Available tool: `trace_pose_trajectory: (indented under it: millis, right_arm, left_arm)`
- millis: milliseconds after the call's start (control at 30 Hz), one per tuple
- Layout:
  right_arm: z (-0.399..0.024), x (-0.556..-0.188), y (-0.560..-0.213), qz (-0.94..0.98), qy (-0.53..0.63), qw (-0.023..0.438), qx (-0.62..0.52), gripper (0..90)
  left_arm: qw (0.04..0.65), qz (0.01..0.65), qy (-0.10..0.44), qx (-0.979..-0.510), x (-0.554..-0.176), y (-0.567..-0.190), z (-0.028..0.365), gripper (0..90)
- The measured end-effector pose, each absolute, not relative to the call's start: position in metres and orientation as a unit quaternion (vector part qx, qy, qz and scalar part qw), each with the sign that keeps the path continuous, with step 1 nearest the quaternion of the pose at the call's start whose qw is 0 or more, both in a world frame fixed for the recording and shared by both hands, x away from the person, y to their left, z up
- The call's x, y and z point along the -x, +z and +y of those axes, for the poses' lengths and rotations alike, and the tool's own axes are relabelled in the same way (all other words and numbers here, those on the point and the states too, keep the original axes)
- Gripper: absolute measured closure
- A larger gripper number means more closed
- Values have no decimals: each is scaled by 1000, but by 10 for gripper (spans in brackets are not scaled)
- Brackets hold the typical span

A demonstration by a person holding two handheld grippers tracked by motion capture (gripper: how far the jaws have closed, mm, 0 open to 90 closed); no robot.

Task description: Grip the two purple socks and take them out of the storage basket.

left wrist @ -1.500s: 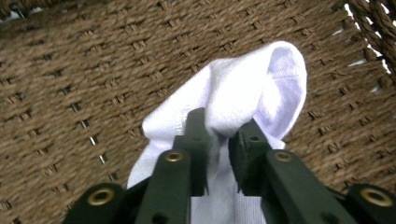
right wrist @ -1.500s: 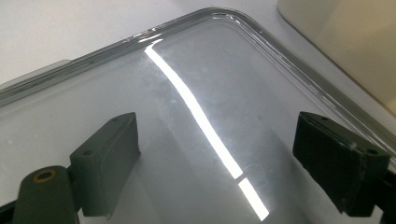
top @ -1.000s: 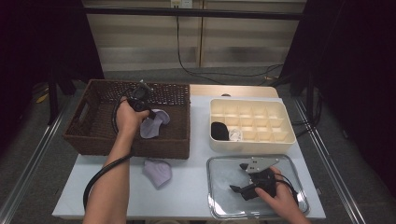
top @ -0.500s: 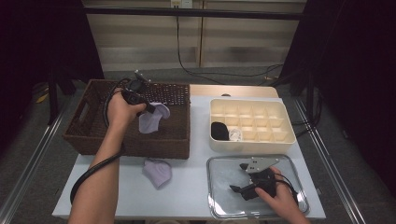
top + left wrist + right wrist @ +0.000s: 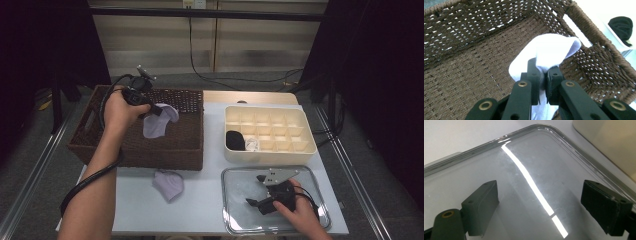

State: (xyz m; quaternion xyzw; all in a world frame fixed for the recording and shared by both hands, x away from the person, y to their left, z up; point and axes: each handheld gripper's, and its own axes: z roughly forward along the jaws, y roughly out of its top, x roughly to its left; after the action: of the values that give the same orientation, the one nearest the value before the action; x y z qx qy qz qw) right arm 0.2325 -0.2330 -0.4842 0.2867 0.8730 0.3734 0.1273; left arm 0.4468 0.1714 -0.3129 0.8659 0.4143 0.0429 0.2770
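My left gripper hangs over the brown wicker basket, shut on a pale lilac sock that dangles from its jaws. In the left gripper view the sock is pinched between the two black pads, with the basket's woven floor below. A second lilac sock lies on the white table in front of the basket. My right gripper rests over the clear tray, its jaws wide apart. The right gripper's pads hold nothing over the glossy tray.
A cream divider box stands at the right rear, with a black sock and a white item in its near-left cells. Cables trail from both grippers. Table edges and dark floor lie all around.
My left gripper has risen out of the basket with the lilac sock hanging from it. The right gripper has stayed over the tray.
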Motion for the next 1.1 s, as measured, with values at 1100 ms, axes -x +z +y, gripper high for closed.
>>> trace_pose_trajectory:
  millis: [1100]
  right_arm:
    - [-233,-232,-484,873,373,124,-289,141]
  left_arm:
    - [293,376,30,-879,-415,-284,162,839]
